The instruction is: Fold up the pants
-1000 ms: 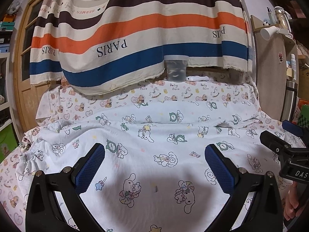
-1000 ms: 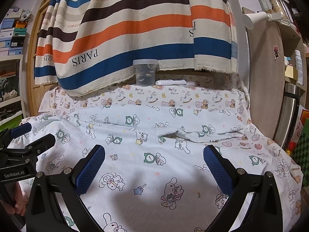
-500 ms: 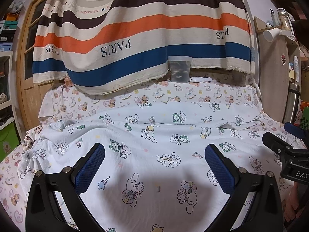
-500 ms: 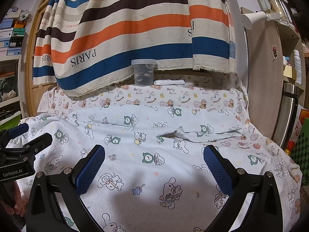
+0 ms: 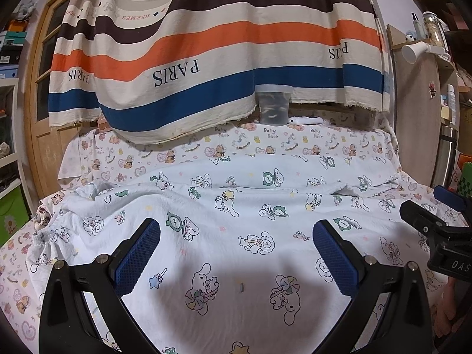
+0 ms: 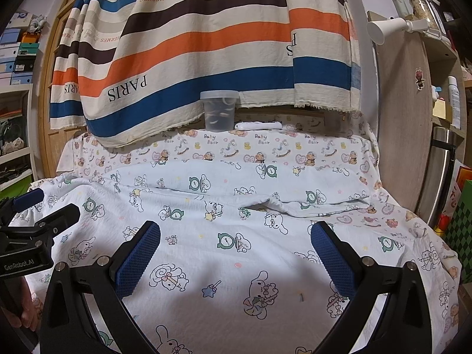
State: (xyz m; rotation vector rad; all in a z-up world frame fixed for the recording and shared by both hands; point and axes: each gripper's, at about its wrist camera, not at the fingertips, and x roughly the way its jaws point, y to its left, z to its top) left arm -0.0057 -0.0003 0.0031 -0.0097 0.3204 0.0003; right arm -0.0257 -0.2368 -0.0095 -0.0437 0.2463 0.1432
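Gaping left tool [image 5: 236, 253] above pants [image 5: 236, 206]

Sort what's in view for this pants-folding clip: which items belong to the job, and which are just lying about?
Part of the job:
white cartoon-print pants
left gripper, open
right gripper, open

Lying about:
lidded plastic tub
white remote
striped cloth
bear-print sheet

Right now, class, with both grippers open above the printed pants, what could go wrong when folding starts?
1. The white pants and the sheet underneath both carry cartoon prints, so a gripper might pinch the sheet too.
2. The left gripper and right gripper hover mid-fabric, away from the gathered waistband; grabbing there could bunch the cloth.
3. The layered fold may give an uneven fold.
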